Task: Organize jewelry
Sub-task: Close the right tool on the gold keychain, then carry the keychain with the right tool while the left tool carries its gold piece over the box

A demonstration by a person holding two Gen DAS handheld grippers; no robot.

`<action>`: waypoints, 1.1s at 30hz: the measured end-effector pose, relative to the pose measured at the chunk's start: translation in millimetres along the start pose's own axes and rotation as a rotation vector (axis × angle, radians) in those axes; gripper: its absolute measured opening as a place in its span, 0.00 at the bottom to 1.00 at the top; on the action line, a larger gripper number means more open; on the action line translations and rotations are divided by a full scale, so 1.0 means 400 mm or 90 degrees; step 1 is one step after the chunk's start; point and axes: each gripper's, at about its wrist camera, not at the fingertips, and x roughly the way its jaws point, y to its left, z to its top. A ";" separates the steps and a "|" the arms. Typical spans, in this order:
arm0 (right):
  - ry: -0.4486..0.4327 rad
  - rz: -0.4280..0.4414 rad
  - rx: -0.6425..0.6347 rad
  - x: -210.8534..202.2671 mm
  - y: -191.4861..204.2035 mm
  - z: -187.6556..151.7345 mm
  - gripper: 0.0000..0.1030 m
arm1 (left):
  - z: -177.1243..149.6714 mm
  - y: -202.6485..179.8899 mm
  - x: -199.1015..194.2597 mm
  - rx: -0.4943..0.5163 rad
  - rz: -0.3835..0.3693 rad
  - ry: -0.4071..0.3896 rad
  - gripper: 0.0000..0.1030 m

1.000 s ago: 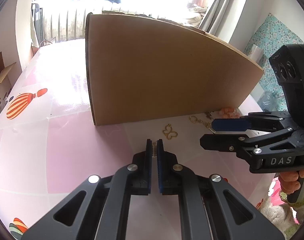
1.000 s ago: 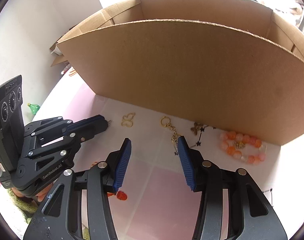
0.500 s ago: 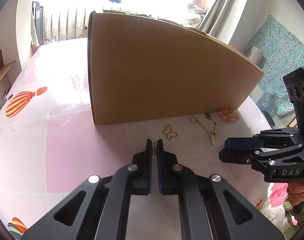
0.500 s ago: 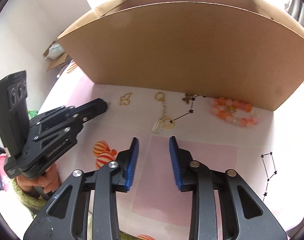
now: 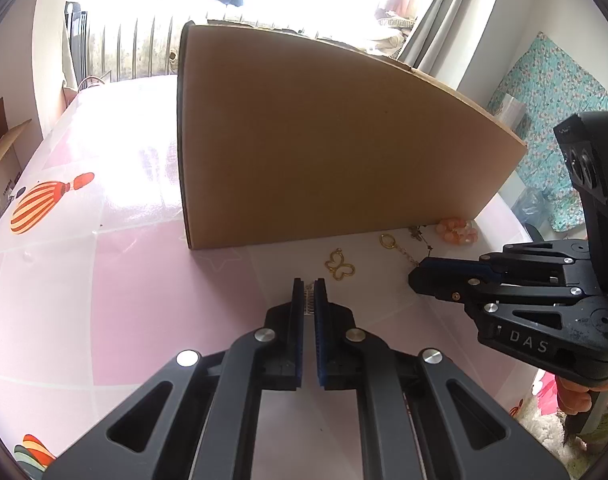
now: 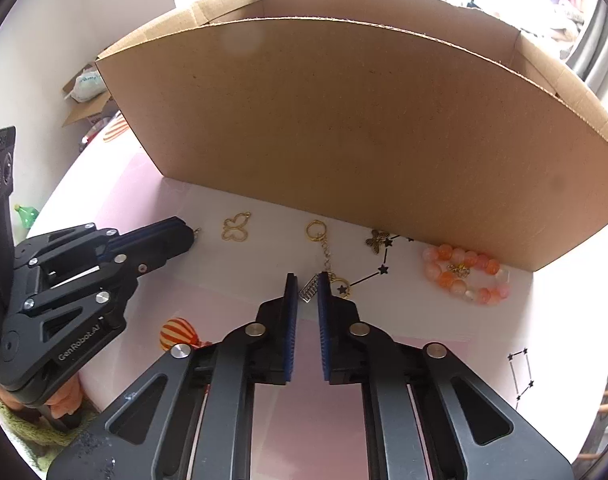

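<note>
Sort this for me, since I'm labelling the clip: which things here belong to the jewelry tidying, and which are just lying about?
Belongs to the job:
- gold butterfly charm
- keychain
- dark butterfly charm
- orange bead bracelet
- cardboard box
- small metal piece in the left gripper

Just lying about:
- green bottle
- small open carton behind the table

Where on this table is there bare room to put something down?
The pink tablecloth left of the cardboard box lies bare, bordered only by a printed balloon. It is crowded along the box's front wall: gold butterfly, keychain, bead bracelet, plus both grippers.
</note>
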 end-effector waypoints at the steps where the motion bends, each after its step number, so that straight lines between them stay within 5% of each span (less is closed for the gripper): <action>1: -0.001 -0.003 -0.004 0.002 0.006 0.002 0.04 | 0.000 -0.001 0.000 0.000 0.000 0.000 0.05; 19: 0.005 0.085 0.043 -0.132 -0.093 -0.105 0.00 | -0.002 -0.002 0.001 -0.001 -0.001 -0.001 0.05; 27: -0.084 0.184 0.109 -0.219 -0.137 -0.093 0.00 | -0.001 -0.006 0.002 0.004 0.003 -0.001 0.05; 33: -0.093 0.167 0.096 -0.244 -0.158 -0.069 0.00 | -0.004 -0.008 0.002 0.003 0.003 -0.001 0.05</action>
